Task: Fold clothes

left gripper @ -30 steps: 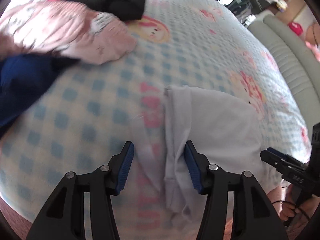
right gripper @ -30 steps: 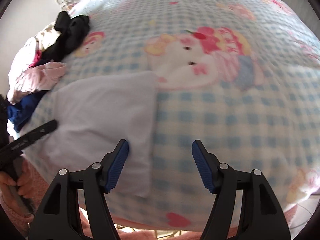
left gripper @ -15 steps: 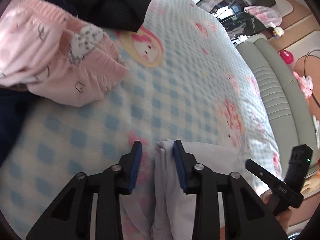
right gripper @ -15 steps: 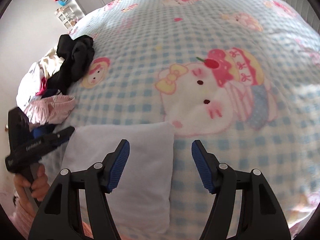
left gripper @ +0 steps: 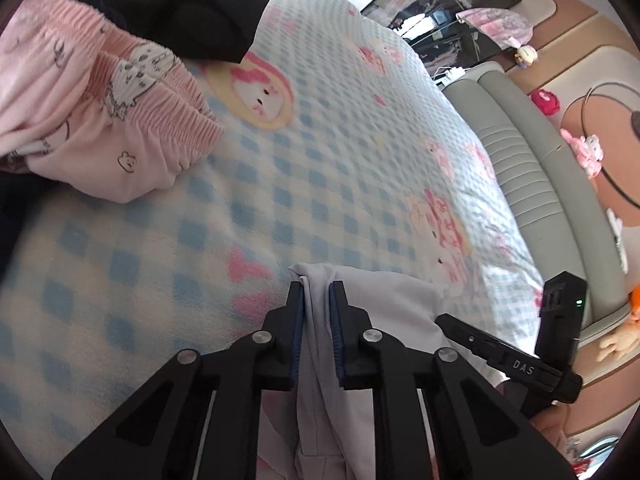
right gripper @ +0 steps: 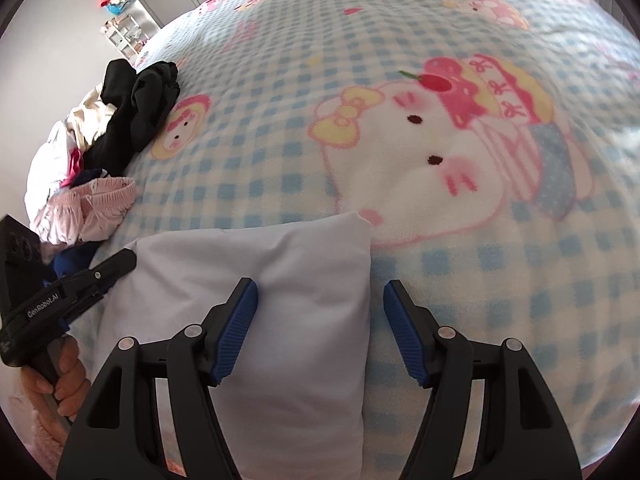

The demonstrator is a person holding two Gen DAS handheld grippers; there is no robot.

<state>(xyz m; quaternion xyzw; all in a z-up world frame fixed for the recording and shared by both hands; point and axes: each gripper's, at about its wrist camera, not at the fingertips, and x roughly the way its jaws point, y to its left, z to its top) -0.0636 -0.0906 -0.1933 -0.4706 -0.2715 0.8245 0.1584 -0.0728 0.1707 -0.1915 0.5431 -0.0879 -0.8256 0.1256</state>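
Folded pale lilac garment (right gripper: 296,304) lying on the bed (right gripper: 400,92), near its front edge, over a blue-checked blanket with cartoon prints. Left gripper (left gripper: 317,300) closing on the garment's left edge, a bunched fold of cloth standing between the blue pads and touching them. Right gripper (right gripper: 320,316) wide open, hovering above the garment's right edge, one finger over the cloth and the other over the blanket, nothing gripped. Further left on the bed, a pile: pink clothing (left gripper: 100,120), black clothing (left gripper: 192,16), something dark blue.
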